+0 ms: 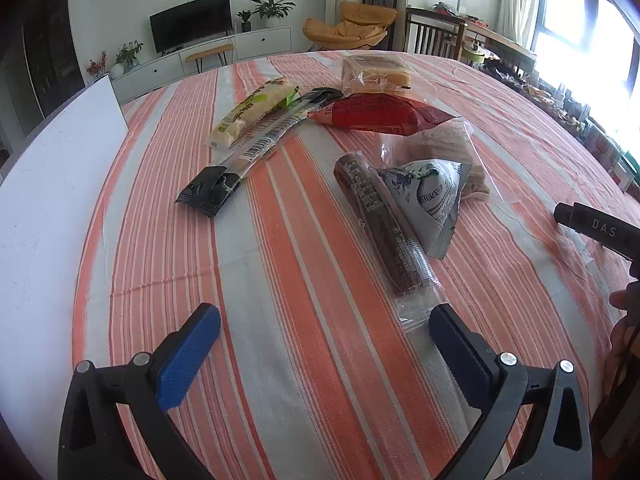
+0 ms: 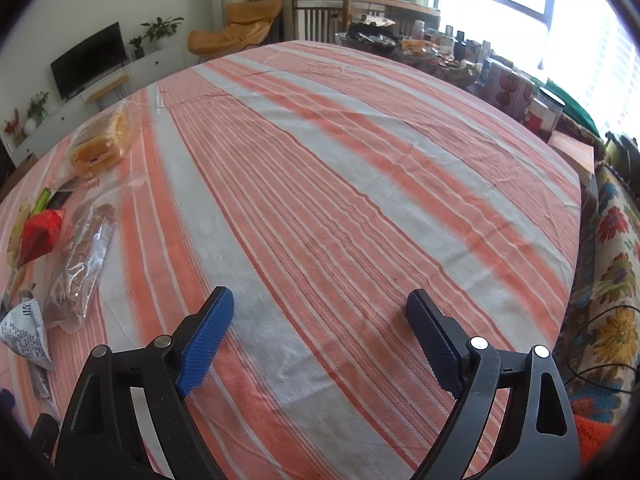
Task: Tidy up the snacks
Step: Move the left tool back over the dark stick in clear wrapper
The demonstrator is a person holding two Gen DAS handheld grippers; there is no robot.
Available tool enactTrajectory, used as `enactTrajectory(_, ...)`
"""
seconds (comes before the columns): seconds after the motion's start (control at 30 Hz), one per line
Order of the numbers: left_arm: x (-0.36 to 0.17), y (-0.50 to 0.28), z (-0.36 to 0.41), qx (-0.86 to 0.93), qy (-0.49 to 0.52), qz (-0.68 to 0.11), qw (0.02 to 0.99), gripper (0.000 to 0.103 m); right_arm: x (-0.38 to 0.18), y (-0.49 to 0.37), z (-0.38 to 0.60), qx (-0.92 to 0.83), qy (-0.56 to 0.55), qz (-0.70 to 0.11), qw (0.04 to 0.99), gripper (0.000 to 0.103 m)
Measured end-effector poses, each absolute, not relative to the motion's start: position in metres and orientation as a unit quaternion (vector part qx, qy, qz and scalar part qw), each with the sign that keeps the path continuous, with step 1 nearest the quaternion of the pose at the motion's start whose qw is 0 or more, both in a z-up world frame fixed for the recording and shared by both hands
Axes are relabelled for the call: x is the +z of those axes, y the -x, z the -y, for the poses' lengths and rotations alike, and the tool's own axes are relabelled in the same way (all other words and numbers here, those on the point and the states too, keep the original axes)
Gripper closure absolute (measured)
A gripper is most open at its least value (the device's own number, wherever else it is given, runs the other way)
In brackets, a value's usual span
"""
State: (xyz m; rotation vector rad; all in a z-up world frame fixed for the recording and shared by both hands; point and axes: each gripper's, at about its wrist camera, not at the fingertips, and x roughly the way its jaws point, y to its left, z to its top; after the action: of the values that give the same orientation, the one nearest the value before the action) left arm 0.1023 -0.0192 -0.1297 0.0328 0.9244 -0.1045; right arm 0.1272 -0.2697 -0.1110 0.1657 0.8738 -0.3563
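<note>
The left tool [image 1: 325, 320] hovered low over the tabletop [image 1: 280, 264] with its jaws spread wide — nothing sat between the blue pads [image 1: 188, 356]. Its black arms flared outward toward the camera, each carrying two silver pivot pins. The right tool [image 2: 320, 304] was held likewise, jaws parted and empty, blue pads [image 2: 206, 342] angled inward above the cloth. In the left wrist view, the right tool's black body [image 1: 596, 228] entered from the right edge, and part of the person's right hand [image 1: 624, 320] showed beneath it — fingers only partly visible at the frame's border.
</note>
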Motion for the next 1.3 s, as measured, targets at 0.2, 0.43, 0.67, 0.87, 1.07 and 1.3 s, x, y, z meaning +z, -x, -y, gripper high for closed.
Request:
enactTrajectory(0.2, -0.1297, -0.1022, 0.0191, -0.050, -0.016, -0.446, 0.894, 0.000, -0.1108, -0.1273, 0.2696, -0.171, -0.080, -0.420, 0.888, 0.012)
enactTrajectory(0.43, -0.1297, -0.1022, 0.0190, -0.050, -0.016, -0.446, 0.894, 0.000, -0.1108, -0.1275, 0.2694, -0.171, -0.079, -0.420, 0.888, 0.012)
enactTrajectory(0.67, -0.1299, -0.1024, 0.0190, -0.051, -0.016, -0.446, 0.894, 0.000, -0.1092, -0.1286, 0.2693, -0.167, -0.077, -0.422, 0.888, 0.012)
enactTrajectory(0.87, -0.1298, -0.1024, 0.0191, -0.051, -0.016, -0.446, 0.894, 0.000, -0.1100, -0.1288, 0.2690, -0.165, -0.076, -0.422, 0.888, 0.012)
enactTrajectory(1.07, -0.1297, -0.1024, 0.0191, -0.051, -0.015, -0.446, 0.894, 0.000, -0.1112, -0.1280, 0.2696, -0.157, -0.072, -0.424, 0.889, 0.012)
enactTrajectory(1.3, -0.1296, -0.1026, 0.0189, -0.051, -0.016, -0.446, 0.893, 0.000, -0.1120, -0.1271, 0.2689, -0.157, -0.072, -0.422, 0.890, 0.012)
